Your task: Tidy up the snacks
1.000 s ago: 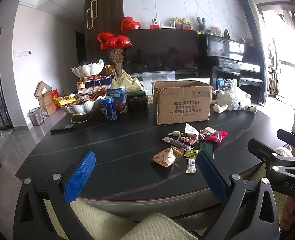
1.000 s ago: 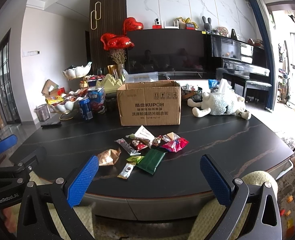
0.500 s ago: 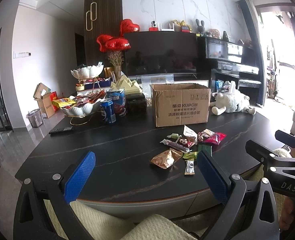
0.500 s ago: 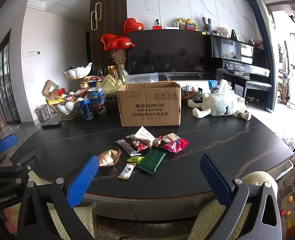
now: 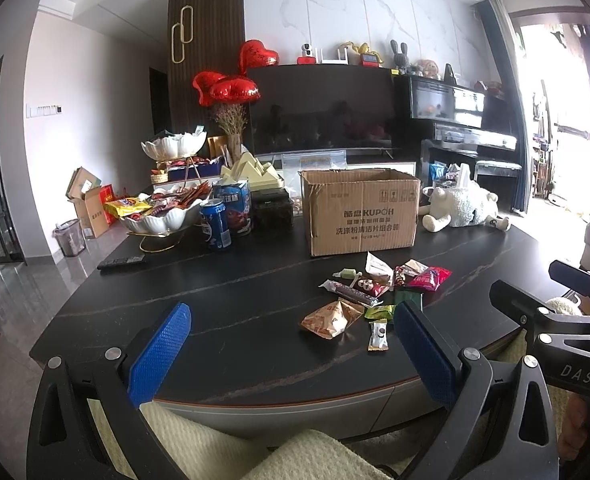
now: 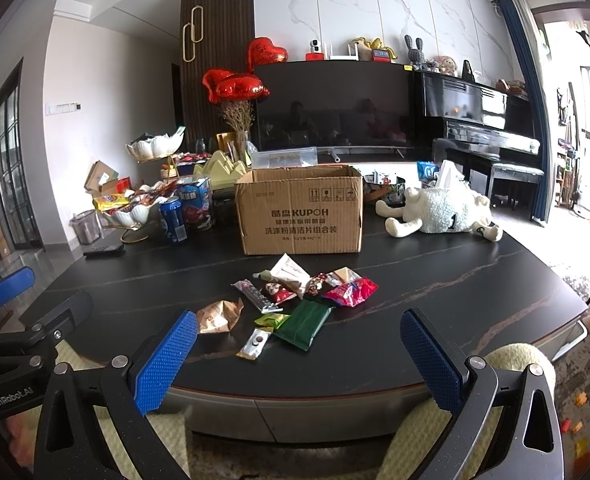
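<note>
Both tongs [image 5: 291, 352] [image 6: 299, 356] hover spread wide before the snacks [image 6: 291, 300].

Left claw [image 5: 291, 354], right claw [image 6: 299, 356]: black frames, blue dimpled pads, silver screws, white lettering.

Glossy dark stone-look table [image 6: 435, 280], matt corrugated cardboard box [image 6: 301, 216] (creased), shiny foil snack wrappers [image 6: 295, 300]

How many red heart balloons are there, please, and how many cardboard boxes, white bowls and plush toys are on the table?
red heart balloons: 3
cardboard box: 1
white bowls: 2
plush toy: 1
Total: 7
</note>
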The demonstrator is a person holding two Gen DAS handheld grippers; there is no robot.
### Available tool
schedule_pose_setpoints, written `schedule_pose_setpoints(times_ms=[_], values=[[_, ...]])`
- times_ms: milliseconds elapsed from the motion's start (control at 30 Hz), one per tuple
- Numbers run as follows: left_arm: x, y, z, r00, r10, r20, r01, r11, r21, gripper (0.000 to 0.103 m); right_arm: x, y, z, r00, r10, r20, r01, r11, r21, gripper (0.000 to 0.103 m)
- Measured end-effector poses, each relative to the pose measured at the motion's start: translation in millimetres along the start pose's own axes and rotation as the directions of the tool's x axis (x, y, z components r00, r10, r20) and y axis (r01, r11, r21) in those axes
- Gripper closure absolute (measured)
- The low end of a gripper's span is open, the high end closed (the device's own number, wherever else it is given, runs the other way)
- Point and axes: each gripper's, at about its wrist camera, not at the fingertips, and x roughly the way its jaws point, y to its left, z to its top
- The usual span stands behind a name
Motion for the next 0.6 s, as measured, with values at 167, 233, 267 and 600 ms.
schedule_pose_setpoints(times_ms=[167,233,267,600], values=[[0,-1,-1,1.0,0.0,0.0,0.0,1.0,-0.001,0.0,0,0,0,1.0,0.002,-0.004,-0.002,1.0,0.0,0.0],[0,-1,-1,1.0,-0.001,-0.002,0.001,1.0,-0.002,0.0,1,2,1,1.0,0.003,-0.008,-0.003,1.0,-0.001,0.0],[0,-1,-1,1.0,-0.004,-0.004,0.004,1.0,-0.002,0.0,1,3,2,1.0,0.004,-0.01,-0.004,1.0,-0.002,0.0],[23,6,-8,0.997,-0.033,-0.07,0.033,0.999,0.002,0.0,23,6,-4,0.997,0.015,-0.073,-0.015,1.0,0.004,0.0]])
